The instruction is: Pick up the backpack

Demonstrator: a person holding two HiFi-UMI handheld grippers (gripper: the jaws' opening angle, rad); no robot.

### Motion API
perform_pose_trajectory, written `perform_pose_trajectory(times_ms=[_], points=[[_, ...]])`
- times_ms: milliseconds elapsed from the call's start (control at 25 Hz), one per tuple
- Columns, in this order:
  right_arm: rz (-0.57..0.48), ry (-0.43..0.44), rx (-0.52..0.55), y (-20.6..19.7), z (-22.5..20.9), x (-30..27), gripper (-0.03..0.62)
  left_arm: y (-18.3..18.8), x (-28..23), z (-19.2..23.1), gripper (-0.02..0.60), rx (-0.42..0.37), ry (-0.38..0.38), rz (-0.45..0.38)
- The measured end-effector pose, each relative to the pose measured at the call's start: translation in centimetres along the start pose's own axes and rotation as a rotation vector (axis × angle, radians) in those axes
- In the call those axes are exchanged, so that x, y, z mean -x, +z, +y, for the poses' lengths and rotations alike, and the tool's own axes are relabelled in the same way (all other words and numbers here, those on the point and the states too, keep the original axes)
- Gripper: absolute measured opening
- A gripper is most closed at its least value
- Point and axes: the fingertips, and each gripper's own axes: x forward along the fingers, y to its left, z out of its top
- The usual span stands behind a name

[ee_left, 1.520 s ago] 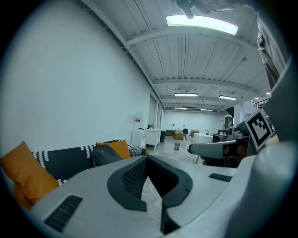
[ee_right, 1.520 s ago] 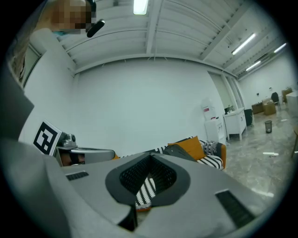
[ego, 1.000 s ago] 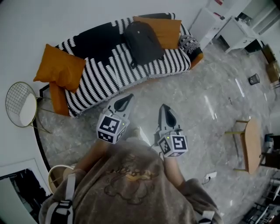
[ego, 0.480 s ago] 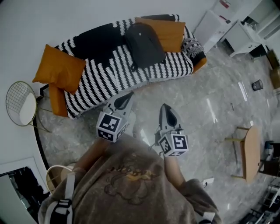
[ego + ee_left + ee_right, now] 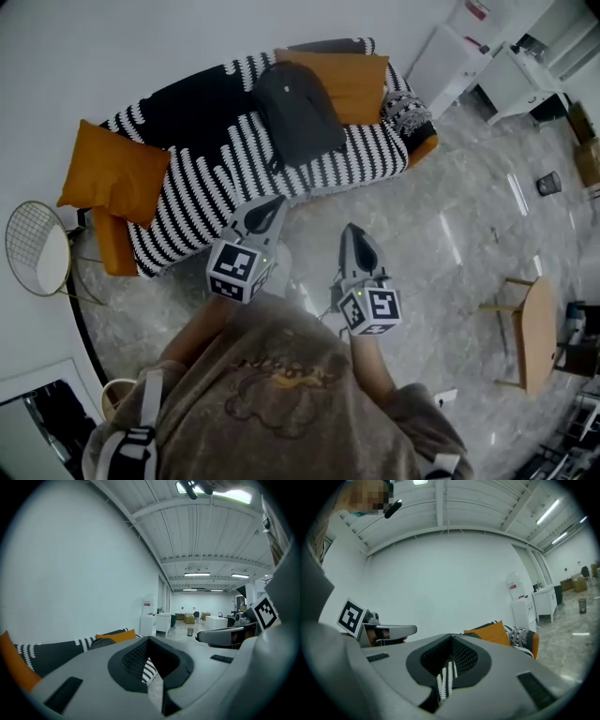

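Note:
A dark grey backpack [image 5: 295, 112] lies flat on the black-and-white striped sofa [image 5: 206, 173], its top against an orange cushion [image 5: 349, 84]. Both grippers are held side by side in front of the person, short of the sofa and pointing at it. My left gripper [image 5: 274, 202] is shut and empty, its tip just before the sofa's front edge. My right gripper [image 5: 350, 230] is shut and empty too, over the marble floor. In the left gripper view the backpack [image 5: 102, 642] shows only as a dark hump behind the jaws. The right gripper view shows the orange cushion [image 5: 492, 632].
Another orange cushion [image 5: 111, 173] leans on the sofa's left end, a patterned cushion [image 5: 405, 94] on its right end. A round wire side table [image 5: 37, 248] stands at the left. White cabinets [image 5: 450, 52] are at the back right, a small wooden table [image 5: 532, 319] at the right.
The person and both grippers have moved closer to the sofa; its front edge now lies right at the left gripper's tip. Both grippers stay shut.

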Motion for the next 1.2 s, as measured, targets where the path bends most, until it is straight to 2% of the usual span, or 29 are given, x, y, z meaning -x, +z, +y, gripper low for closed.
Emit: perform_pose_trajectory(times_ms=[840, 1200], points=[[0.071, 0.06, 0.024, 4.8, -3.8, -25.5, 0.0, 3.1, -16.9, 17.4, 0.0, 0.055, 0.035, 0.033], [0.079, 0.049, 0.029, 5.3, -5.7, -32.9, 0.002, 2.4, -22.0, 23.1, 0.002, 0.096, 0.057, 0.074]])
